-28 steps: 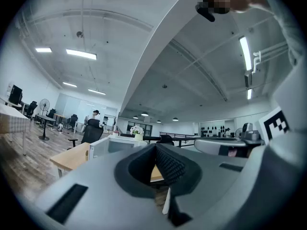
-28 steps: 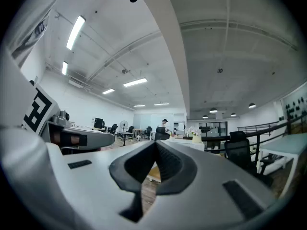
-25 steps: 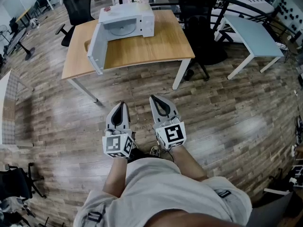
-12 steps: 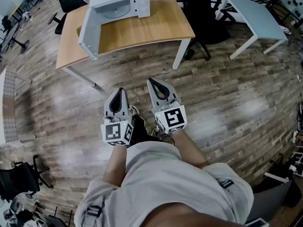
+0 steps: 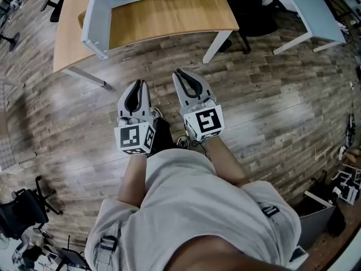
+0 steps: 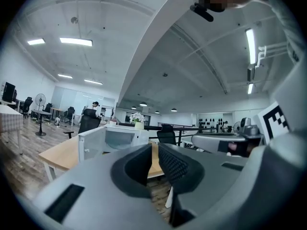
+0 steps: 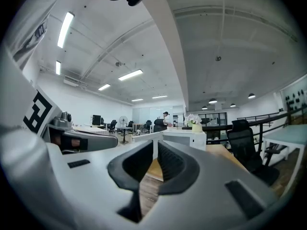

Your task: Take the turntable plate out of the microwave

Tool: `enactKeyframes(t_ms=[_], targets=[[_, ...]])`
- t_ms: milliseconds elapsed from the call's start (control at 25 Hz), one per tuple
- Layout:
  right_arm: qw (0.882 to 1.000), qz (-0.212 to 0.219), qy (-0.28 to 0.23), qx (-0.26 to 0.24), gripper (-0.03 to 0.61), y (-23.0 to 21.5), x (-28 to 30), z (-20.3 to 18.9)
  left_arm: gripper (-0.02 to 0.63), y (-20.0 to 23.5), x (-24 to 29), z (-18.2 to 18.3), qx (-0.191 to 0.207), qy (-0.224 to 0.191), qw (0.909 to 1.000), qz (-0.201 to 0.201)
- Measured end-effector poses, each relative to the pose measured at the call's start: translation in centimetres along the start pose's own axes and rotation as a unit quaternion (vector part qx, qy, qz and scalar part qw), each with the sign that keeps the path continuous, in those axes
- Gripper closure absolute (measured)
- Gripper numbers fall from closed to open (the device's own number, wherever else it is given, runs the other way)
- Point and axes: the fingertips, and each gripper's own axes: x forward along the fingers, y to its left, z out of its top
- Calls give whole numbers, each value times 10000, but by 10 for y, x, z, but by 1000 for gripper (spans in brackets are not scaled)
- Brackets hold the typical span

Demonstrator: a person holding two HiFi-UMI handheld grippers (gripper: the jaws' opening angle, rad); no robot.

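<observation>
Opening slightly, empty: left gripper (image 5: 137,84), right gripper (image 5: 180,73) jaws | flowers (image 6: 137,117): gripper views only

Open-plan office: wooden desk (image 5: 169,18), black swivel chair (image 7: 244,143), ceiling strip lights (image 6: 76,41), plank floor (image 5: 282,112).

**Pale shirt, grey grippers, black-and-white cubes**

The person wears a loose, light grey short-sleeved shirt (image 5: 186,208) with black-buckled straps (image 5: 108,243) at either side. The left gripper (image 5: 137,83) and right gripper (image 5: 179,73) are pale grey, beak-shaped shells. Each has a dark teardrop opening on top and a white cube (image 5: 134,139) at the rear, printed with black square markers. Inside the shells, the pads (image 6: 175,164) are black and ribbed. Both pairs of jaws have just been opening a crack, with nothing between them.
</observation>
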Motion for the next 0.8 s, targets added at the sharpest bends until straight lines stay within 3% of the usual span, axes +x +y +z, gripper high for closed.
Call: enactKeyframes(t_ms=[440, 800], targets=[[9996, -144, 240, 51, 541, -24, 122, -6, 560, 77, 97, 22, -129, 49, 9994, -310], [9985, -234, 388, 295, 535, -33, 188, -17, 560, 125, 150, 19, -217, 265, 9981, -516]])
